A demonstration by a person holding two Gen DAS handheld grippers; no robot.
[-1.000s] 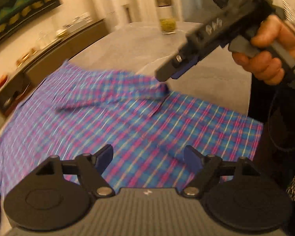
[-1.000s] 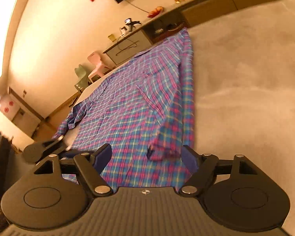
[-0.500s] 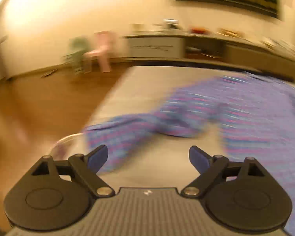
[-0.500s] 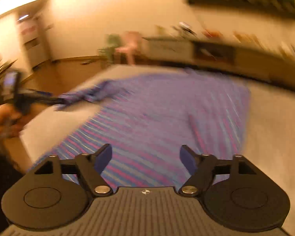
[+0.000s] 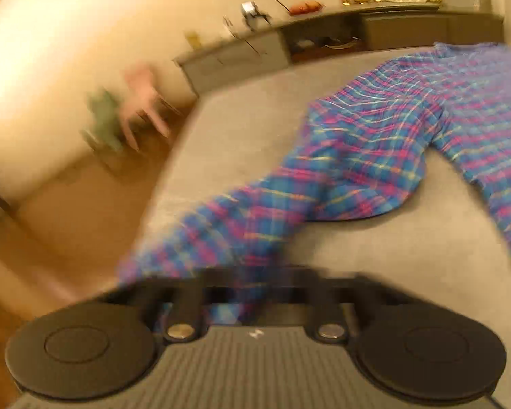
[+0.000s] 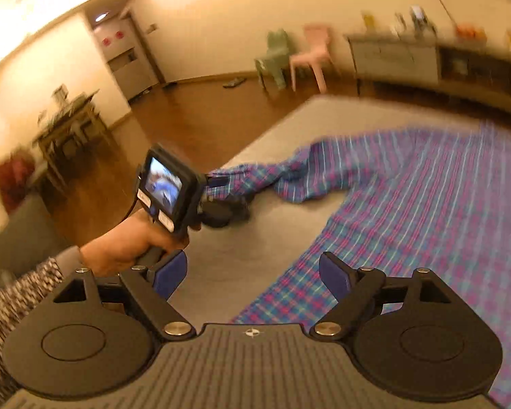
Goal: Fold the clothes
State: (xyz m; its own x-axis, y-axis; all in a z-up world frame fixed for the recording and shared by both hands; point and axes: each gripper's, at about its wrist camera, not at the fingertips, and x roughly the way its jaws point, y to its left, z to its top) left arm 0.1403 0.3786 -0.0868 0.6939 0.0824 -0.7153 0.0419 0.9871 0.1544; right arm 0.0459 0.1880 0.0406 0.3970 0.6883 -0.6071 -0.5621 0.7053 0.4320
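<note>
No readable text, label or number anywhere.

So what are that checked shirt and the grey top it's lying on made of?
The shirt looks like thin woven cotton or a blend: matte, with soft creases in the sleeve. The grey top looks matte and faintly mottled, perhaps stone or a felt-like covering; blur leaves it open.
</note>
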